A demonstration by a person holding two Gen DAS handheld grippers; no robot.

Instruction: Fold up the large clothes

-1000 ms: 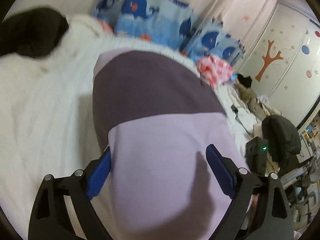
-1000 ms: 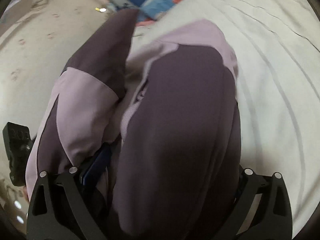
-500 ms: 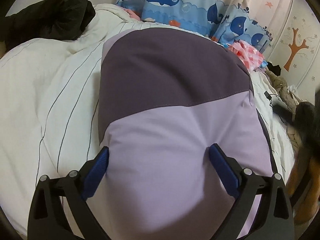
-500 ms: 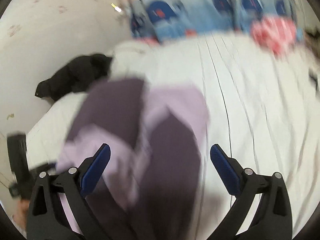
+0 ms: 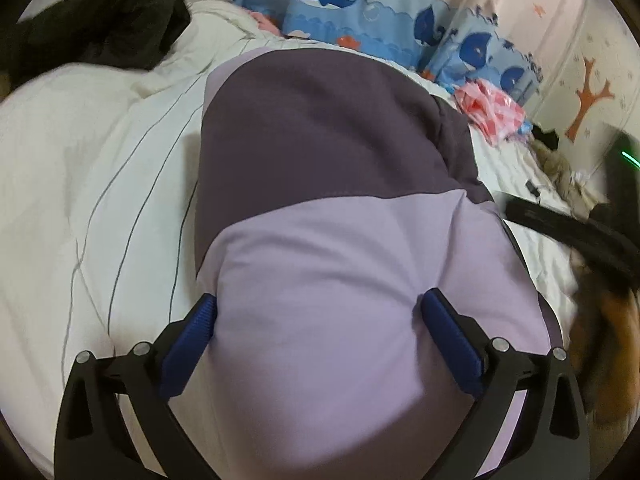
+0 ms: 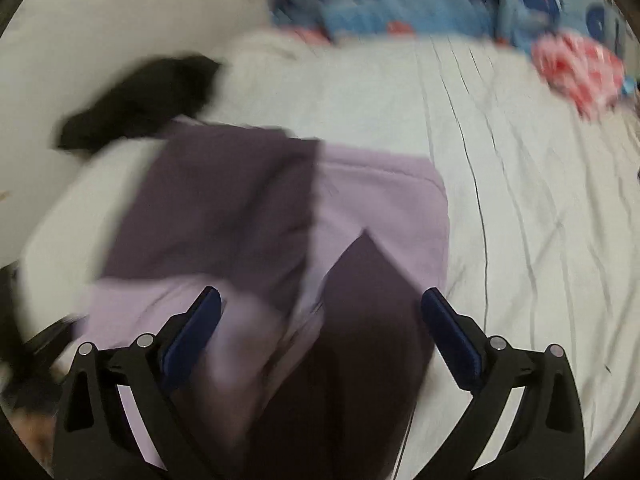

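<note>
A large lilac and dark purple garment [image 5: 340, 240] lies folded on the white striped bedsheet [image 5: 100, 184]. My left gripper [image 5: 318, 334] is open, its blue pads set wide over the lilac part, holding nothing. In the right wrist view, which is blurred, the same garment [image 6: 260, 216] lies below my right gripper [image 6: 320, 332], which is open and empty above it. A dark purple panel lies over the lilac part there.
A black garment [image 5: 100, 24] is bunched at the far left of the bed, also in the right wrist view [image 6: 140, 100]. Blue whale-print pillows [image 5: 360, 20] line the head. A pink and white cloth [image 5: 492, 108] lies at far right. Clutter and a cable sit beyond the right edge.
My right gripper has let go of the garment, opened and pulled back and up. The garment now lies on the bed. My left gripper stays open over the lilac part.
</note>
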